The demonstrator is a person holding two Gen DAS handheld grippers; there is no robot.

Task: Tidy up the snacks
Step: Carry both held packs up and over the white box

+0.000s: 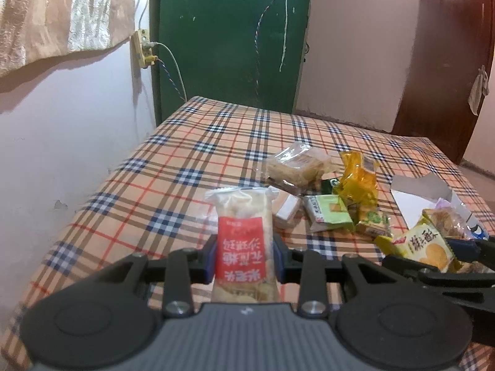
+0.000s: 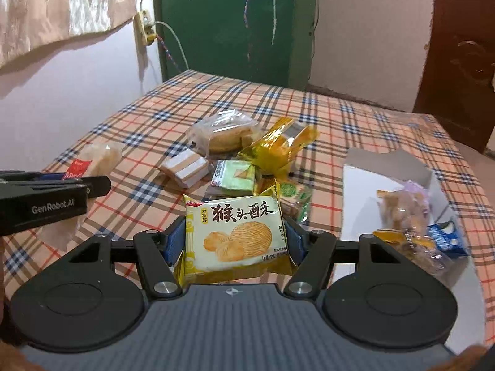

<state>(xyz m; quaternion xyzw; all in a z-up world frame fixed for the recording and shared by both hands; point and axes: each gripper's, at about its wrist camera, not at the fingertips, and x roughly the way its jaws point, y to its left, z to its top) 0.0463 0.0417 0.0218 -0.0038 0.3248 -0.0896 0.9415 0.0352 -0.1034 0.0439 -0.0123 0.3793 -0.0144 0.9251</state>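
My left gripper (image 1: 244,256) is shut on a white snack packet with a red label (image 1: 243,222), held upright above the plaid table (image 1: 185,160). In the right wrist view that left gripper (image 2: 100,184) comes in from the left with the red-label packet (image 2: 96,157). My right gripper (image 2: 235,241) is shut on a yellow biscuit packet (image 2: 232,228), its blue pads pressing both sides. The left wrist view shows the same yellow packet (image 1: 427,247) at the right edge. A white open box (image 2: 371,179) holding several snacks lies on the right.
A pile of loose snacks sits mid-table: a clear pastry pack (image 2: 222,133), a gold wrapper (image 2: 275,151), a green packet (image 2: 235,176), a white-and-brown packet (image 2: 185,170). A wall runs along the table's left, with a green board (image 1: 229,46) behind it.
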